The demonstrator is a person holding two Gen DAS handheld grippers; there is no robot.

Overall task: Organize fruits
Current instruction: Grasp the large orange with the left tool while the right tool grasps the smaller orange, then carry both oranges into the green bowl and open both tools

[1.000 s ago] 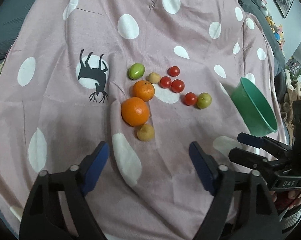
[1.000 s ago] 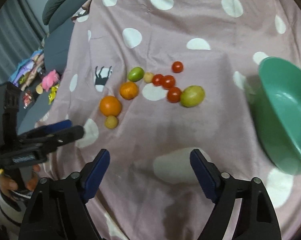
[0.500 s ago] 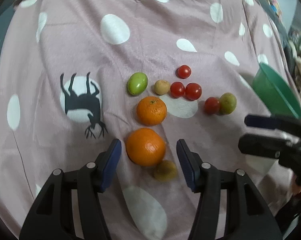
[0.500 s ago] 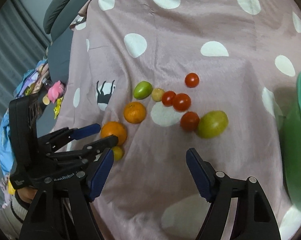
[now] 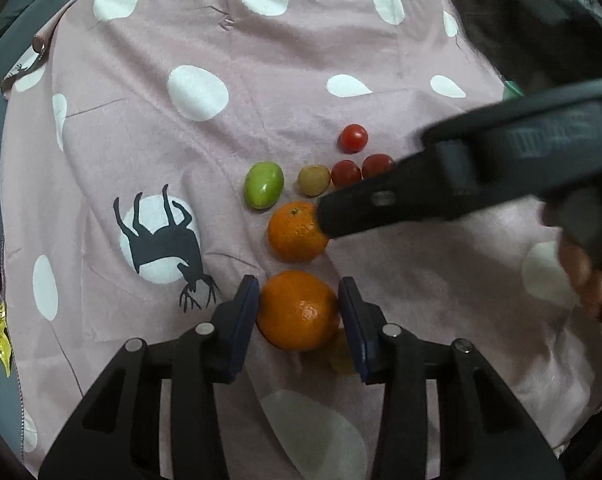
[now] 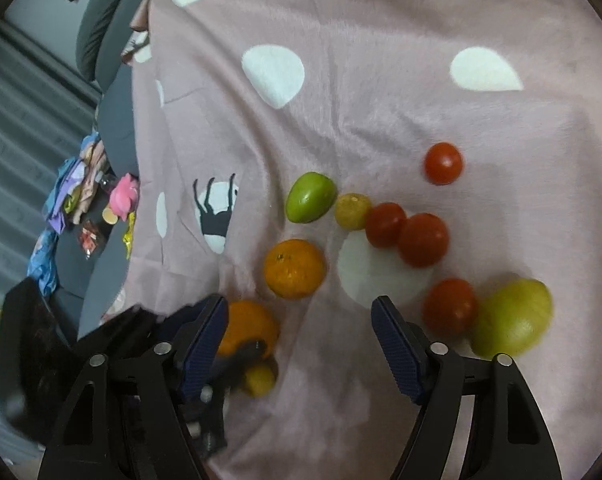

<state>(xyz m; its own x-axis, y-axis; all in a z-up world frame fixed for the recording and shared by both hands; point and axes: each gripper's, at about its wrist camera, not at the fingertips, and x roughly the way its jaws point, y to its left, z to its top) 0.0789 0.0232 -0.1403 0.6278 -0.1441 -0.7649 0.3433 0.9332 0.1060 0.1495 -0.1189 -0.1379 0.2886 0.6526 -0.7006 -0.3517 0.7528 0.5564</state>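
Note:
A large orange (image 5: pixel 299 310) lies on the pink spotted blanket (image 5: pixel 301 80) between my left gripper's (image 5: pixel 299 316) blue pads. The jaws are closing and both pads touch its sides. A small yellow fruit (image 5: pixel 343 360) sits half hidden behind the right pad. Beyond lie a second orange (image 5: pixel 297 232), a green fruit (image 5: pixel 263 185), a small yellowish fruit (image 5: pixel 313 180) and cherry tomatoes (image 5: pixel 353 138). My right gripper (image 6: pixel 299 344) is narrowing slowly over bare blanket, with nothing between its pads, near the second orange (image 6: pixel 295 268). A yellow-green fruit (image 6: pixel 511 320) lies to its right beside a tomato (image 6: pixel 449 306).
The right gripper's black body (image 5: pixel 481 168) crosses the left wrist view above the tomatoes, with a person's fingers (image 5: pixel 585 276) on it. A black deer print (image 5: pixel 163 240) marks the blanket. Grey bedding and colourful clutter (image 6: pixel 81 200) lie off the blanket's left edge.
The left gripper came forward onto the large orange and its jaws narrowed around it. The right gripper swept left toward the fruits, and the green bowl left both views.

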